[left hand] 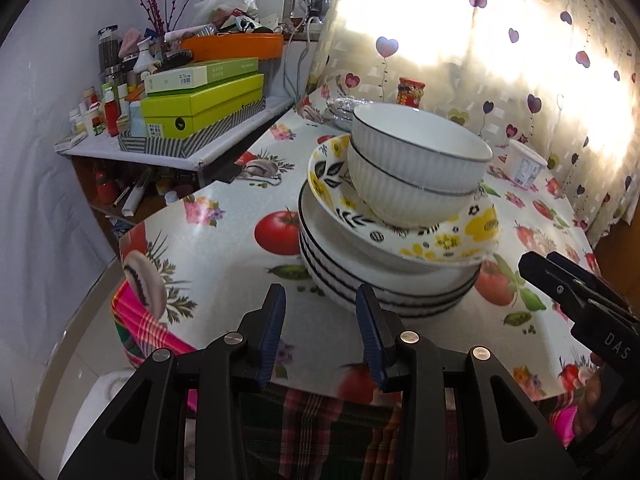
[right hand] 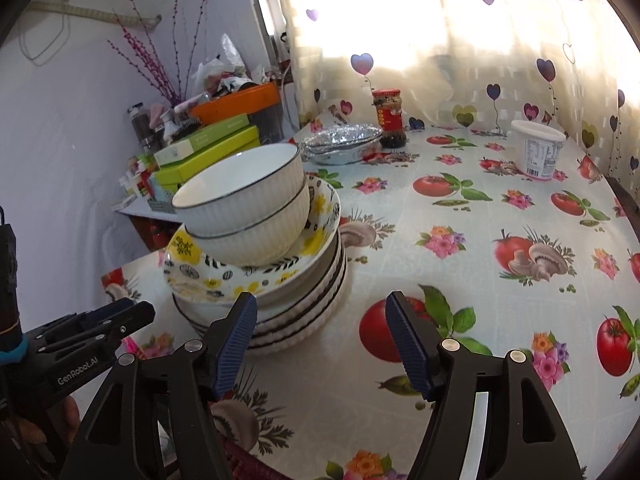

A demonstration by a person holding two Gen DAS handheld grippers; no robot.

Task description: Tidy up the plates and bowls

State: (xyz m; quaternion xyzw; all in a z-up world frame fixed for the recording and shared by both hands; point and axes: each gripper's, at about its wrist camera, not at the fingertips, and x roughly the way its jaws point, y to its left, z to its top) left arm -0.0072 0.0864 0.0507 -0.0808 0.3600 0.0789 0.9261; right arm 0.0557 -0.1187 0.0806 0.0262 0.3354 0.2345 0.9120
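The sorting looks nearly done to me: two white bowls [left hand: 416,164] sit nested in the flowered dish [left hand: 404,236] atop the plates [left hand: 384,296] at the worktop's [right hand: 460,208] near left, and my left gripper [left hand: 320,332] and right gripper [right hand: 324,344] both gape empty.

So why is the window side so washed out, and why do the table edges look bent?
Left wrist view: sun through the heart-print curtain blows out to white, while the stacked white bowls stay sharp. Right wrist view: same glare on the curtain; the fisheye lens curves the table and darkens the corners.
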